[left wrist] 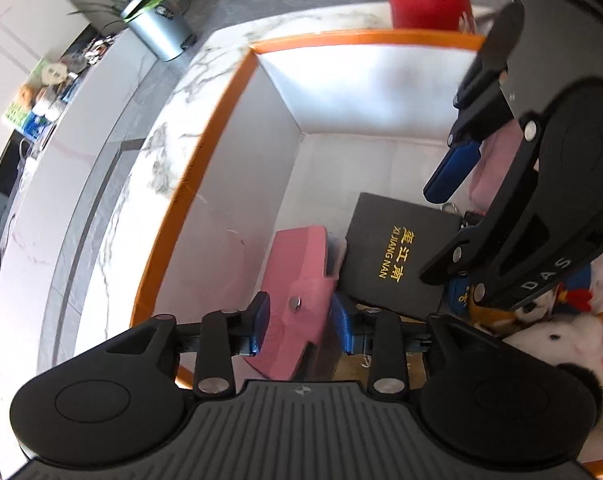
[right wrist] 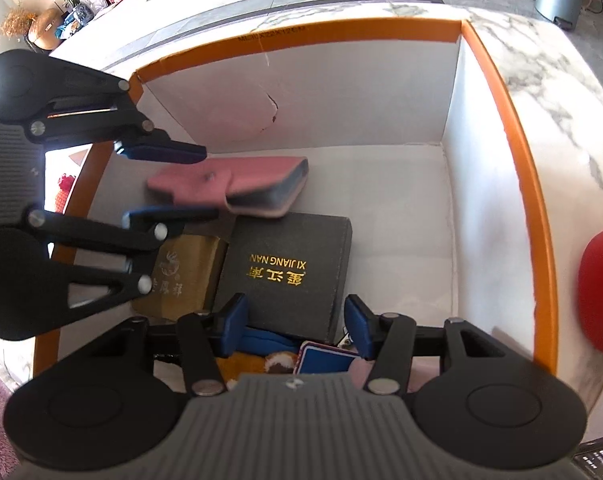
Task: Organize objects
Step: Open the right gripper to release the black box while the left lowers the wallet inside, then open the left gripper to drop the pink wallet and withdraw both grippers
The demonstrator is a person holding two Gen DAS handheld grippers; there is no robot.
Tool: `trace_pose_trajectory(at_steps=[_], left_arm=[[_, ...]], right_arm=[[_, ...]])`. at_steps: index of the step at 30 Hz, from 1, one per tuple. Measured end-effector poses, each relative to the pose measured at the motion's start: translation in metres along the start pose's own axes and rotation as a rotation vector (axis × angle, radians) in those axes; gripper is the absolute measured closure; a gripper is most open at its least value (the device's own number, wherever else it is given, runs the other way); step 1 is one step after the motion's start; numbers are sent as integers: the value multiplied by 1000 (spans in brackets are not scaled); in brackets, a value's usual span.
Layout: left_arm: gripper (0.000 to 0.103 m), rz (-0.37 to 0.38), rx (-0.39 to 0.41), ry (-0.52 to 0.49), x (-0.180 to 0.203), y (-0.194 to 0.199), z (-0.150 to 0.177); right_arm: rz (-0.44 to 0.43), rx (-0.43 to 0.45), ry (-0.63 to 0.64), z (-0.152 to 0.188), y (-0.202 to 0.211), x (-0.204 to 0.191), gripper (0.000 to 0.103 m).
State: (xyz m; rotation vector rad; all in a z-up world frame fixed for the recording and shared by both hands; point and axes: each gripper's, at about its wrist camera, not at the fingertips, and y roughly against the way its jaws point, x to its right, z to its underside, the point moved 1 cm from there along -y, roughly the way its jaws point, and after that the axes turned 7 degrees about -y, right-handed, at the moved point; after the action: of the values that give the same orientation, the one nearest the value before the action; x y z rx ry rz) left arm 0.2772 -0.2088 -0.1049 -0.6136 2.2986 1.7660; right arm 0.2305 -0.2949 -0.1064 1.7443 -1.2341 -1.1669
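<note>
Inside the orange-rimmed box (left wrist: 205, 148), the left gripper (left wrist: 299, 322) has its blue pads on either side of the pink wallet (left wrist: 301, 280); the jaws look spread and the wallet seems to lie between them, but whether the pads press on it cannot be told from either view. From the right wrist view, the wallet (right wrist: 237, 188) lies flat on the white box floor, near the left wall, with the left gripper's fingers (right wrist: 161, 152) above and below its flap end.

Right gripper (right wrist: 293, 326) is released, jaws wide apart, holding nothing. It hovers over the near part of the box, above the black case (right wrist: 289, 272) with gold lettering. From the left wrist view, the right gripper (left wrist: 457, 176) enters from the right side.

Black case touches the wallet's long edge. Just beside the case on its left sits a tan box (right wrist: 185, 276) with a printed emblem. Below the right gripper's pads lie a small blue card (right wrist: 325, 360) and soft toys, partly hidden.

White plush toy (left wrist: 557, 340) lies at the box's right end in the left wrist view.

Outside the box, a red mug (left wrist: 429, 0) stands on the marble table (left wrist: 173, 92), close to the box rim. A grey bin (left wrist: 157, 28) stands on the floor beyond.
</note>
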Motion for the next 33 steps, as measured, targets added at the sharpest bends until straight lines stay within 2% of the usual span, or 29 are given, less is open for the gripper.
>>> trace_pose_trajectory(at_steps=[6,7,9,11,13,15,18,21,22,25,29,33], left_arm=[[62,46,-5,131,-13,5,4],[62,38,-15,140,-14,2,4],[71,2,-64,151,-15,-6,4],[80,-54,-90,120,-12,-8,4],[80,-70,-97,100,-8,-8,3],[80,-46,-75,110,-8,-2,4],[80,-61,-39,140,-8,12,9],[80,-37,8,213,-9,35,19],[80,-27,22,238,-11,41,22],[80,3,95,307,-16,65,34],[79,-7,149,397,-22,99,54],[74,-47,137,440,-35,114,82]], right_arm=[[17,15,28,1,3,-11,47],[19,12,31,1,1,-13,47],[29,4,34,2,-2,-16,54],[41,-2,37,3,-5,-19,55],[48,-4,43,4,-5,-23,55],[62,1,48,5,-5,-26,55],[88,25,64,0,1,-28,55],[104,48,79,5,14,-20,55],[105,62,85,-9,21,-1,55],[83,121,111,2,48,-4,55],[22,222,142,-2,75,-21,55],[-40,288,224,-6,99,-66,55]])
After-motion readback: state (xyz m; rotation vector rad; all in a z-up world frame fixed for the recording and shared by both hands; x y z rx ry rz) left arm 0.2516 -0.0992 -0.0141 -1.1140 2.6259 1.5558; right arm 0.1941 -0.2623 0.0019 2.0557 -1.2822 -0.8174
